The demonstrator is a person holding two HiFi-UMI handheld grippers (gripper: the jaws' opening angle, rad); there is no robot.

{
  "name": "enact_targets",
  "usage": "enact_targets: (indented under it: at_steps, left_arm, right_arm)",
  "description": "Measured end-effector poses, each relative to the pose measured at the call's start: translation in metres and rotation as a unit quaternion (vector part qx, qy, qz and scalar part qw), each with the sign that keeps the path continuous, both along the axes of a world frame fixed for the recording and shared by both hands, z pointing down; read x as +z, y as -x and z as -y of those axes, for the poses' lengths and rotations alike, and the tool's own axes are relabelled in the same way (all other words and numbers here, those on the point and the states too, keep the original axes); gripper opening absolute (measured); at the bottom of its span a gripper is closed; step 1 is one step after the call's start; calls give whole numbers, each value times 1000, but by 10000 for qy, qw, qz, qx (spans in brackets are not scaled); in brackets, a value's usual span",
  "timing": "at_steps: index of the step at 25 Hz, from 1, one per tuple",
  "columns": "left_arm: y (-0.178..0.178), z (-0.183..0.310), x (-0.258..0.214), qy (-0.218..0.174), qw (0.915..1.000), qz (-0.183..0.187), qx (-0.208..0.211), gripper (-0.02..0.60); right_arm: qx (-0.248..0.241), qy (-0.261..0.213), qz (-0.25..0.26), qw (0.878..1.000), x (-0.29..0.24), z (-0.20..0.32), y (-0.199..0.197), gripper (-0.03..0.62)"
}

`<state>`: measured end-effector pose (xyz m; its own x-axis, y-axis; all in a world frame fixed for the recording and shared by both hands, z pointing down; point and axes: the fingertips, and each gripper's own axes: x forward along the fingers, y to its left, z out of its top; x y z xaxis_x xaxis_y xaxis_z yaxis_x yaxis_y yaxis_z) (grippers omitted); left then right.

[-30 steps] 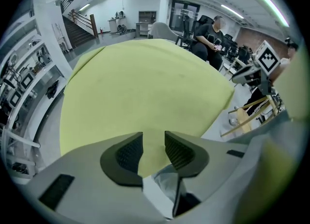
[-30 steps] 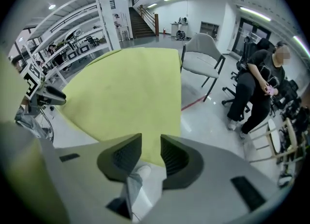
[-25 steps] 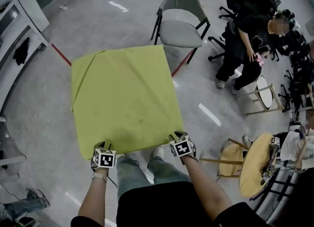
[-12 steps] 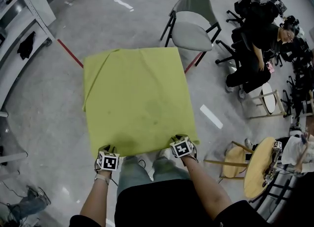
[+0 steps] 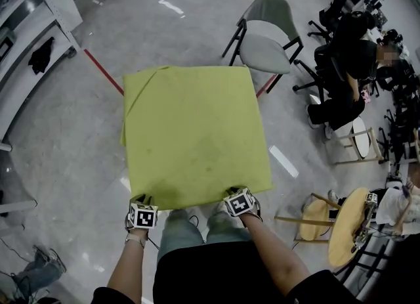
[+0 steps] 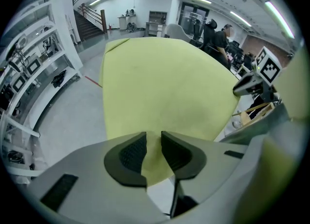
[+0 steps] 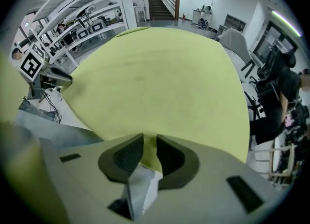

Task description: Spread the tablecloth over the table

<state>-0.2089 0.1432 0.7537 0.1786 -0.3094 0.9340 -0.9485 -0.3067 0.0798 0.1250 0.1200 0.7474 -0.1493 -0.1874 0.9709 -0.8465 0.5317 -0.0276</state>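
Tablecloth (image 5: 193,135), yellow-green, lies spread flat over the bench, which it hides entirely. Its far left corner (image 5: 146,78) is folded back on itself; the other three corners lie flat.

Left gripper (image 5: 141,200): you hold it at the near left corner, pointing steeply down. Its jaws have just been closing and now stand narrow, with the cloth's hem caught between the pads (image 6: 131,153).

Right gripper (image 5: 234,192): at the near edge, towards the near right corner. Its jaws have also just been closing; they pinch a fold of the hem at the tips, pads (image 7: 127,156) close together.

Your legs stand just beside the near edge, between the two grippers.

Surroundings: grey chair (image 5: 266,33) just beyond the far right corner. Red floor line (image 5: 104,71) runs off past the far left corner. Seated person (image 5: 341,66) well apart on the far right. Round wooden stool (image 5: 348,227) on the near right.
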Motion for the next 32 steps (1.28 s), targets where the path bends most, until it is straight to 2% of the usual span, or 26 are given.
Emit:
enact_targets:
  at_steps: [8,13,18,21,25,29,32]
  left_arm:
    - [34,9,-1,-158,9997,117,-170,103]
    - [36,7,0,-161,9995,267,43,104]
    - [40,8,-9,-151,9995,269,-109,103]
    - [30,9,-18,-181,9993,308,-78,103]
    - [10,14,-34,-283,9988,322,-240,103]
    - [-14,23,-49,-309,9979,361,-449,103]
    - [-32,28,-57,-269,9972,363,-601,103]
  right_arm:
    - [-285,-24,18,9996,-1,-2,35,94]
    - [-274,-9,-24,9996,2,-3,38,94]
    - [-261,-27,128,9996,-5,0,45,94]
    - [-465,-188,160,9986,-11,7,45,95]
    - [-534,-348,497,9967,-24,23,43,94]
    - [-809,-241,594,9947,-27,36,31,86]
    - [-826,-27,715,9940,-29,43,20,69]
